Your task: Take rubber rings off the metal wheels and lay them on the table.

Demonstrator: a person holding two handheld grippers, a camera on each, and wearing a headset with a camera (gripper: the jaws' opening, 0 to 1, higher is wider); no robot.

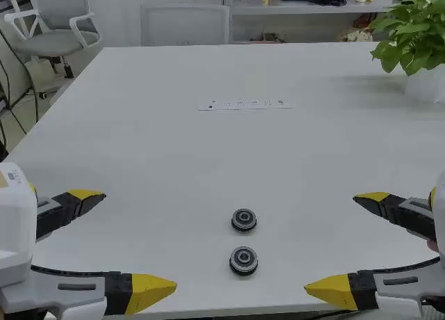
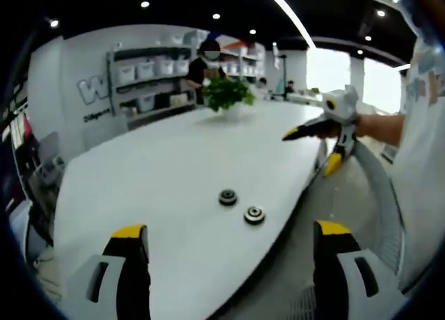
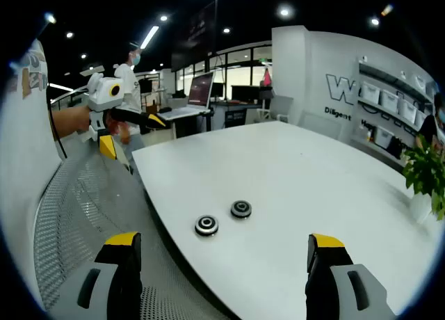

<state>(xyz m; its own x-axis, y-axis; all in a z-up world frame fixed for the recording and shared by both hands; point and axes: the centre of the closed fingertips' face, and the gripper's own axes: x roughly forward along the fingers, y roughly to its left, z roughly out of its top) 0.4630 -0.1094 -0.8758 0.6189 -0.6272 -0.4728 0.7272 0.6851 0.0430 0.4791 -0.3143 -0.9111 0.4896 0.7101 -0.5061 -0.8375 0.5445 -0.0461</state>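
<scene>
Left gripper (image 1: pixel 139 241) and right gripper (image 1: pixel 330 243): both had jaws spread wide, nothing held. They hung off the near corners of the table (image 1: pixel 208 160) with tips aimed inward at each other.

Two metal wheels sat between them, close to the table's near edge: near wheel (image 1: pixel 244 260) and far wheel (image 1: pixel 244 220), just beside each other, not touching. Both lay flat, axle up, so each rubber ring was a dark band round the rim, in the plane of the tabletop. Both rings looked to be on and nothing was laid out on the table, so I'd put the task at its start.

Key geometry: the pair lined up away from the person, square to the line joining the two grippers. Each gripper view framed the wheels between its own jaws, so they lay dead ahead along either tool's axis. Head view put them about midway, with no clear nearer side. In the left gripper view the near wheel (image 2: pixel 254 214) sat by the table edge, with the far wheel (image 2: pixel 228 197) further in. The right gripper view mirrored that.

My read: either gripper could go straight in, and the near wheel was the unobstructed first target. One gripper would likely have to pin the hub while the other peeled the band. Ring detail was too small to judge fit.
</scene>
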